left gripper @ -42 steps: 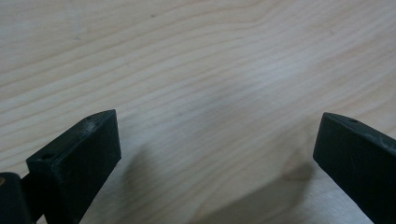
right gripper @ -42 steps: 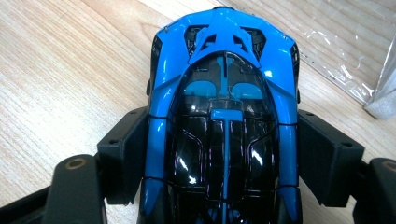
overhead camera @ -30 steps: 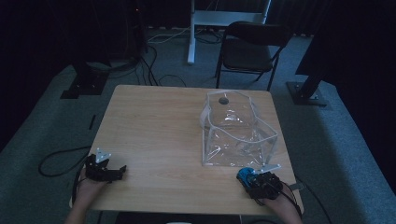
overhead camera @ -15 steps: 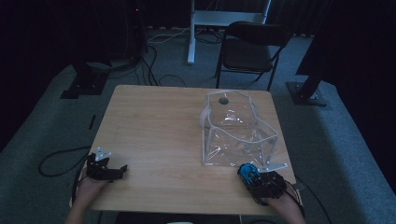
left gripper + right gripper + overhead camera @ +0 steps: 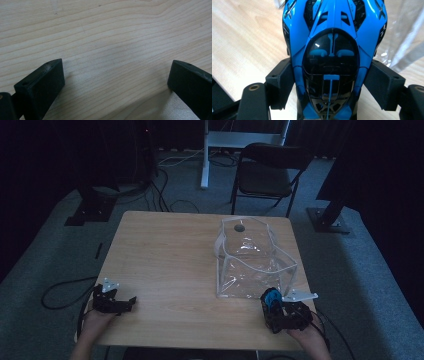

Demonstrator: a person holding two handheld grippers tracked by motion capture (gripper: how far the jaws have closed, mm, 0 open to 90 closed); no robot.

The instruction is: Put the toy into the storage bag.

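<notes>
Between my right claw's (image 5: 329, 87) pads, clamped tight, the blue toy car (image 5: 332, 50) has risen off the table (image 5: 170, 250), the clear bag (image 5: 252, 262) just ahead, likely its destination. My left claw (image 5: 115, 82) rests apart, empty.

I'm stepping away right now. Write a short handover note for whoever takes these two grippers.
Right hand-held gripper: shut on the blue toy car, held at the near right of the table, just in front of the clear bag.
Left hand-held gripper: open, nothing between the jaws, low over bare wood at the near left.
Done: car gripped.
Left: probably put the car into the bag; the left gripper may need to steady the bag's opening.
</notes>
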